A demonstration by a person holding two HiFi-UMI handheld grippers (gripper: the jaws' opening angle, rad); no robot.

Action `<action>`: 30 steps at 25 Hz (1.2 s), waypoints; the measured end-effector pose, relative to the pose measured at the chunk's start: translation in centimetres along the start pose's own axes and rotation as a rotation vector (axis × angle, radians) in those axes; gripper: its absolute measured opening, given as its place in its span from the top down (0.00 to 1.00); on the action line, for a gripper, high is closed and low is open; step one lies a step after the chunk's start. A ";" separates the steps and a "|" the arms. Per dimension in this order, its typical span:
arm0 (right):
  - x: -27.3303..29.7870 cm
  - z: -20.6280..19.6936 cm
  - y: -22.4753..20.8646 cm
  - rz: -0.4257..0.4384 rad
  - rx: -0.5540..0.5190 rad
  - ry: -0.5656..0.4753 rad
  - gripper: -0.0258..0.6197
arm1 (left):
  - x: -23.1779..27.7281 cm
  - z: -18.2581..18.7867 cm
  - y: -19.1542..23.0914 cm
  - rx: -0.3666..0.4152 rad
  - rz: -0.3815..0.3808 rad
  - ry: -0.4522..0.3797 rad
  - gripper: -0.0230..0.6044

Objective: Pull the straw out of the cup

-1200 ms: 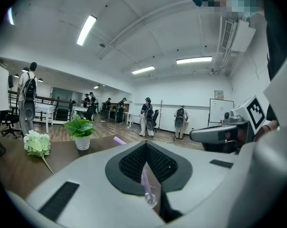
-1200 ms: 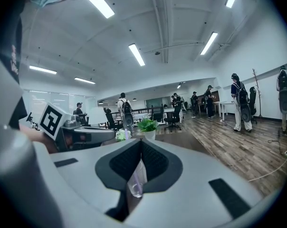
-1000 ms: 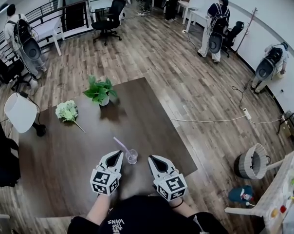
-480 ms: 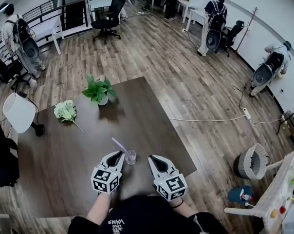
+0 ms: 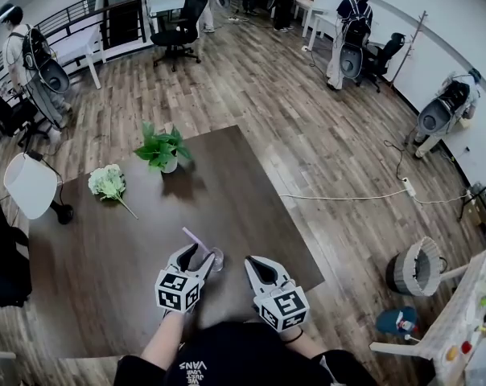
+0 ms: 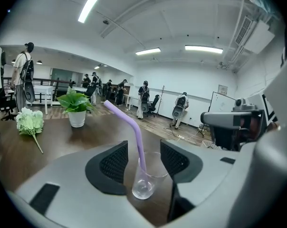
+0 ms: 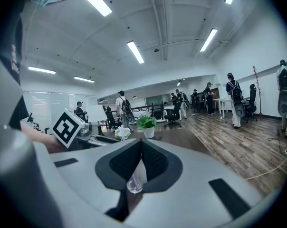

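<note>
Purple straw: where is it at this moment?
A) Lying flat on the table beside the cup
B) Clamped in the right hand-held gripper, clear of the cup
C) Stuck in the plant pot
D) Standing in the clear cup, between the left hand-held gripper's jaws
D: the left gripper view shows the straw standing in the cup, with the left hand-held gripper around it, its jaws having just been opening and not pressing on anything.

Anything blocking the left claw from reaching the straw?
Nothing visible. The left claw, whose jaws have just been opening, has the cup and straw between them. Only the cup's glass wall surrounds the straw's lower end; its upper part stands free.
</note>
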State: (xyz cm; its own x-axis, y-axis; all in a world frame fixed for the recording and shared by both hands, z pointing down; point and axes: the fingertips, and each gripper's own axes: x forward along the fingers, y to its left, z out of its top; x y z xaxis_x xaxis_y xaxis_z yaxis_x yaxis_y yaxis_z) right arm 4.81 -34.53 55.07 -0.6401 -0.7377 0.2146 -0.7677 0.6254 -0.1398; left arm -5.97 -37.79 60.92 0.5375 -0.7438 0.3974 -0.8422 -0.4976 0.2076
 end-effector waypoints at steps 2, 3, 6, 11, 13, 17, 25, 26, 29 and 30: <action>0.0 -0.2 0.0 0.004 0.001 0.004 0.93 | 0.7 0.0 0.0 0.001 -0.010 0.007 0.64; 0.0 -0.3 0.0 0.004 0.002 0.006 0.93 | 1.1 0.0 0.0 -0.001 -0.017 0.011 0.64; 0.0 -0.5 -0.1 0.003 0.004 0.008 0.93 | 1.9 0.0 0.1 -0.003 -0.025 0.018 0.64; 0.1 -0.4 -0.3 -0.001 0.006 0.009 0.93 | 2.3 -0.2 0.6 -0.006 -0.016 0.028 0.64; 0.1 -0.3 -0.3 -0.002 0.005 0.011 0.93 | 2.4 -0.2 0.6 -0.002 -0.017 0.032 0.65; 0.0 -0.3 -0.1 0.003 0.000 0.012 0.93 | 2.3 -0.2 0.5 0.009 -0.010 0.034 0.71; -0.1 -0.3 0.3 0.006 -0.004 0.011 0.93 | 1.7 -0.1 0.8 0.032 0.019 0.022 0.89; -0.2 -0.3 0.3 0.005 -0.005 0.009 0.93 | 1.7 -0.1 0.8 0.033 0.021 0.021 0.89; -0.4 -0.1 0.3 0.002 -0.006 0.006 0.93 | 1.5 -0.1 0.7 0.034 0.026 0.020 0.89; -0.5 -0.1 0.3 0.001 -0.006 0.005 0.93 | 1.5 -0.1 0.7 0.033 0.025 0.021 0.90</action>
State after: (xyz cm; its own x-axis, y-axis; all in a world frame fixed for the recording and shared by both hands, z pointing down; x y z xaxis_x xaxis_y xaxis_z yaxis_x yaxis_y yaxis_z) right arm 4.90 -33.92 55.03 -0.6409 -0.7357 0.2192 -0.7667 0.6278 -0.1346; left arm -5.74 -39.21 61.71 0.5146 -0.7472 0.4206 -0.8534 -0.4935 0.1675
